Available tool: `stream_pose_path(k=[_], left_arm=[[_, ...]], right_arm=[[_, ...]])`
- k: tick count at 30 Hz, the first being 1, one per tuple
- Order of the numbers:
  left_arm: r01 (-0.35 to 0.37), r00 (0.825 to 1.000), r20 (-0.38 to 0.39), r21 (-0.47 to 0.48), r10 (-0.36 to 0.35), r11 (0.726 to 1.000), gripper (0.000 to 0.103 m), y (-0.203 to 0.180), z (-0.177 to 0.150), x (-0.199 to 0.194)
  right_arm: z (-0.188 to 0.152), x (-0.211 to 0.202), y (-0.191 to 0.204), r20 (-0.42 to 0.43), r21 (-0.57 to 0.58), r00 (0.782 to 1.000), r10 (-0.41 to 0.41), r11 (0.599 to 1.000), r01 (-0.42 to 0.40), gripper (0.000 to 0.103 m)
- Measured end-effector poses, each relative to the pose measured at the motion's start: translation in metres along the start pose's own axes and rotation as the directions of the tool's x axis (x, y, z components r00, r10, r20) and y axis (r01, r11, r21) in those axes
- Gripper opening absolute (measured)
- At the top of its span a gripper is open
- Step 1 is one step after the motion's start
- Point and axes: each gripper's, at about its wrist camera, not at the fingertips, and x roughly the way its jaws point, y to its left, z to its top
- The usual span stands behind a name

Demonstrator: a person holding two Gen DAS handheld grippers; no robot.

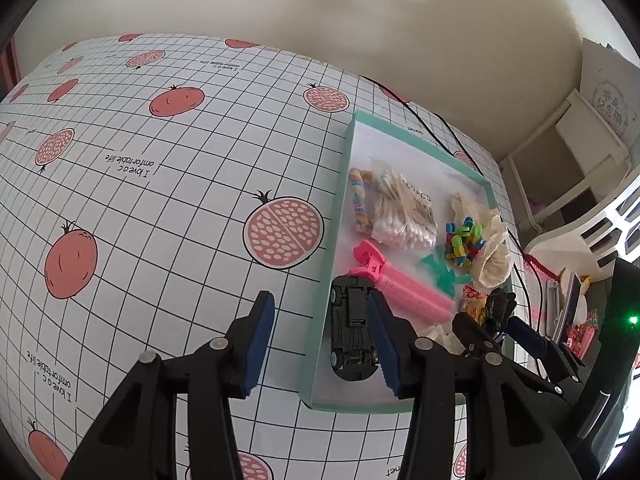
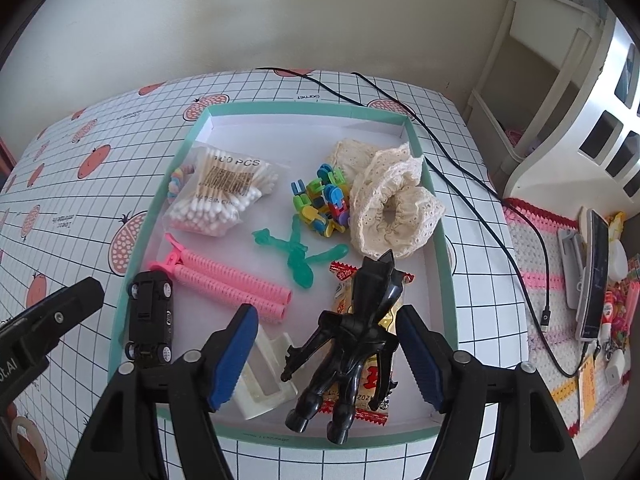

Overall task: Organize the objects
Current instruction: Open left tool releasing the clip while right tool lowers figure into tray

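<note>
On swab bag (image 2: 218, 196): "PCS"

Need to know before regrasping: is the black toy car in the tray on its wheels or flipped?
Flipped. The black toy car shows its underside and wheels facing up, inside the tray.

Snack packet (image 2: 362, 364) mostly covered by the black figure (image 2: 352, 344), white plastic holder (image 2: 266, 384) partly behind the right gripper's finger at 7 o'clock, cotton-swab bag (image 2: 222, 194) print cut short — unreadable, bracelet (image 2: 176, 182) half tucked beneath it
</note>
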Motion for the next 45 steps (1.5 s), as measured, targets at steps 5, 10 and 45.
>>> stream_pose_path(k=[5,10,45], left_arm=[[-0.006,1.0,-0.002,-0.011,0.006,1.0,0.05,0.004,0.001,0.001],[-0.059,0.998,0.014,-0.038,0.06,0.998,0.068,0.013,0.002,0.0],[-0.169,0.979,0.1,-0.067,0.175,0.983,0.099,0.031,0.007,-0.019]], right_arm=[[0.0,0.0,-0.002,0.004,0.005,1.0,0.0,1.0,0.0,0.075],[-0.002,0.0,-0.002,0.016,0.006,1.0,0.009,1.0,-0.009,0.09],[-0.007,-0.014,0.004,0.043,0.017,0.999,0.007,1.0,-0.008,0.103]])
